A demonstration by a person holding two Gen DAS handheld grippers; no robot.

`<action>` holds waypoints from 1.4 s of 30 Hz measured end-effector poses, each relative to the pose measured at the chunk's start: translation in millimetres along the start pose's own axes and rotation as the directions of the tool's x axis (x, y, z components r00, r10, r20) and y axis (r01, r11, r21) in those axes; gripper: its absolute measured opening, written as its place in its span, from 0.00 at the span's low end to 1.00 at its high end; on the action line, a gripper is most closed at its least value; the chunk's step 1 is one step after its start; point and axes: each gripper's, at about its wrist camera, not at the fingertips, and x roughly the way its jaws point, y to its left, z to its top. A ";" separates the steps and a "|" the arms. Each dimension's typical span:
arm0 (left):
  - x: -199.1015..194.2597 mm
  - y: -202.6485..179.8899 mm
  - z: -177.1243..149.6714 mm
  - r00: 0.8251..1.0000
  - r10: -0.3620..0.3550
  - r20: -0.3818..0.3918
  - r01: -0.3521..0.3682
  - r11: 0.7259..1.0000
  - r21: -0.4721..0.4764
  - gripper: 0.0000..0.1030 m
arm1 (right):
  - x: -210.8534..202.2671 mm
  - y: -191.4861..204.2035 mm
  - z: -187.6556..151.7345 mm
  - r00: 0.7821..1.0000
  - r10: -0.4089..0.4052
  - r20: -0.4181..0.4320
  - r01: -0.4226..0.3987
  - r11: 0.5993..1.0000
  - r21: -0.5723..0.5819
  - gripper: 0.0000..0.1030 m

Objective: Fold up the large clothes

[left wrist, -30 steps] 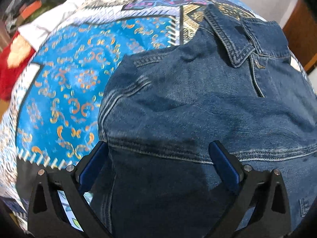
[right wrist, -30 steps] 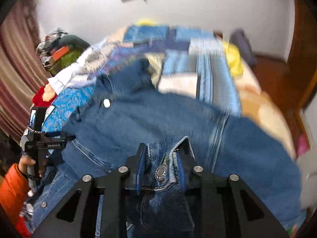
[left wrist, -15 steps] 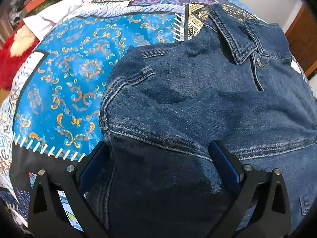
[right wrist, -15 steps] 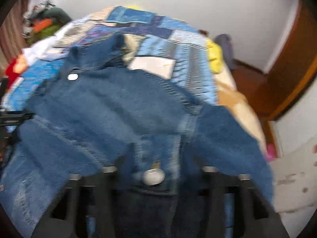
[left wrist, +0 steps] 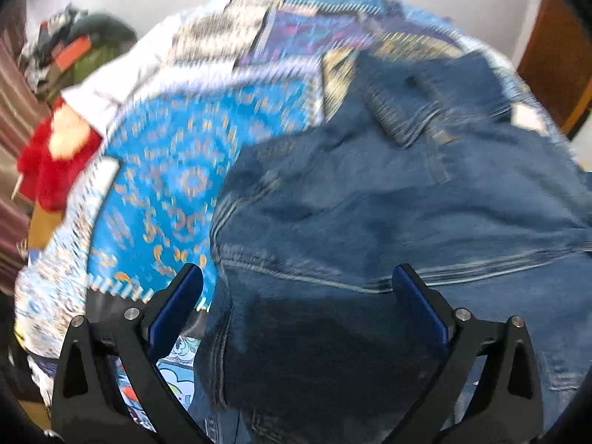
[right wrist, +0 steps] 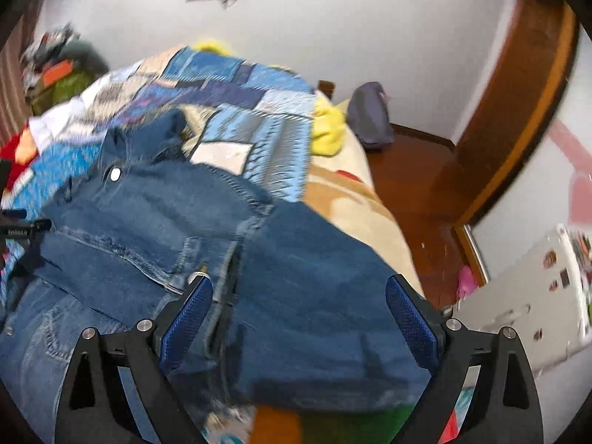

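The denim jacket [right wrist: 229,244] lies on the patchwork quilt [right wrist: 236,88], red cloth [left wrist: 51,159] at its left.

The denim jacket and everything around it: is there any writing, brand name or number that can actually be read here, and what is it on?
Nothing can be read with certainty.
The denim jacket: its metal button shows no legible marking.
A black device at the left edge of the right wrist view: a small white label, too small and blurred to read.
The white panel at right: small stickers, too blurred to read.
The patterned bedspread: ornament only, no letters.
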 end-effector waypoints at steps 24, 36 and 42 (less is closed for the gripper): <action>-20.9 -197.4 -3.1 0.979 -0.199 -0.047 0.203 0.920 0.336 1.00 | 41.2 -215.2 -163.3 0.955 0.263 -0.135 -0.051 0.596 0.801 0.94; -8.3 -191.5 -2.7 0.963 -0.252 -0.096 0.269 0.930 0.253 1.00 | 99.4 -231.6 -158.1 0.957 0.278 -0.087 -0.061 0.482 0.874 0.41; -18.4 -189.9 -2.2 0.975 -0.213 -0.059 0.221 0.936 0.273 1.00 | 88.1 -231.6 -139.2 0.970 0.239 -0.048 -0.084 0.513 0.854 0.15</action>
